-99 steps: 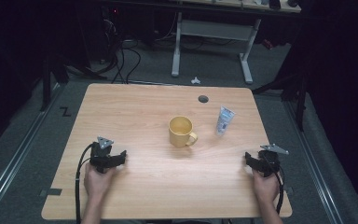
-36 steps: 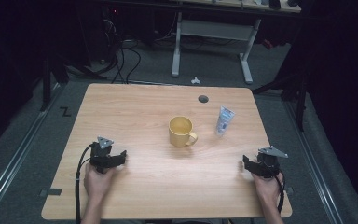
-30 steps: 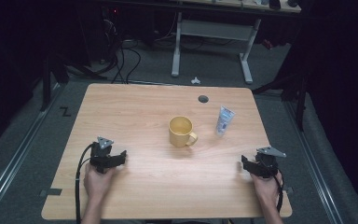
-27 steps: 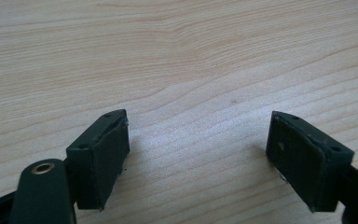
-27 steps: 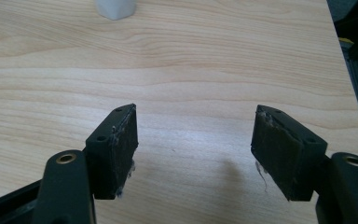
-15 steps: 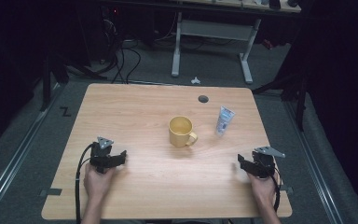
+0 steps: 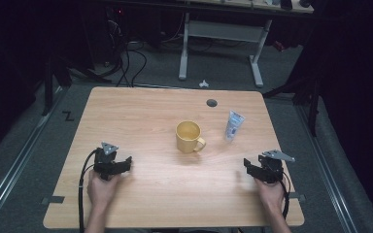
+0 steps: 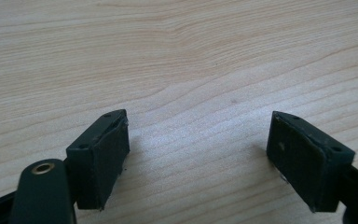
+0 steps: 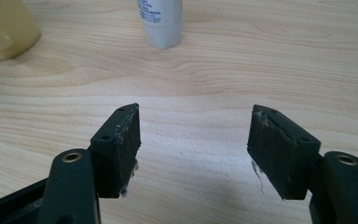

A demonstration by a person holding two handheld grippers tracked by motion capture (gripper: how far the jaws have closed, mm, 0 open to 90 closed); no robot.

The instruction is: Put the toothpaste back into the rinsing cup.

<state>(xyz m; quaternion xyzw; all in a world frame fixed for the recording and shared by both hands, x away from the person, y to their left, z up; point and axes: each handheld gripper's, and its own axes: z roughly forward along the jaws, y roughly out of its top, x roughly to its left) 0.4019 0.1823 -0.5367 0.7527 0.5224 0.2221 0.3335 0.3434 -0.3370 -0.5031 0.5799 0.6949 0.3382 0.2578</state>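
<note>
Gaping empty over grained wood, both hand-held grippers (image 7: 118, 164) (image 7: 252, 166) face a squat tube (image 7: 233, 125).

I can see small dark print on the white tube (image 9: 160, 21) near the counter's far right corner, too small for me to read. A black Z-shaped mark (image 7: 68, 116) sits on the floor by the counter's far left corner.

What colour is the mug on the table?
The mug is yellow, seen best in the high view.
</note>
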